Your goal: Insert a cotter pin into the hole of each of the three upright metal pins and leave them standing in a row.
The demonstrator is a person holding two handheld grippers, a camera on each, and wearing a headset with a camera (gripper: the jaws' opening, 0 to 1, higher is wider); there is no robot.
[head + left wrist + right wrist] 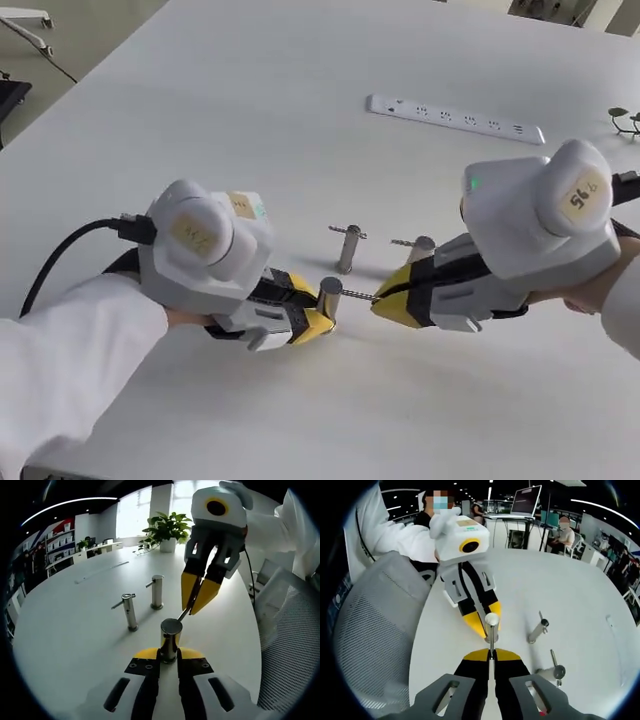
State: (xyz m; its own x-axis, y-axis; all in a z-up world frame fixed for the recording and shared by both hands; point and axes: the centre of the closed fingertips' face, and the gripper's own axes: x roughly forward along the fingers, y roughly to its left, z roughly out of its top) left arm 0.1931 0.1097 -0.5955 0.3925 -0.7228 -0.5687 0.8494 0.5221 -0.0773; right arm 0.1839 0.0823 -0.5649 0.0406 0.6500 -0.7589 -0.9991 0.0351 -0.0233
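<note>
Left tongs are clenched on the near pin so it stands steady on the bench. Right tongs pinch the cotter pin level, tip right at the near pin's side, which looks like lining up the hole. The middle pin and far-right pin already carry theirs.

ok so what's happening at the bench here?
A person is working two handheld claws over a white table. The left claw grips an upright metal pin by its shaft. The right claw holds a cotter pin with its tip at that pin's head; whether it is through the hole I can't tell. The second metal pin and third metal pin stand behind, each already carrying a cotter pin.
</note>
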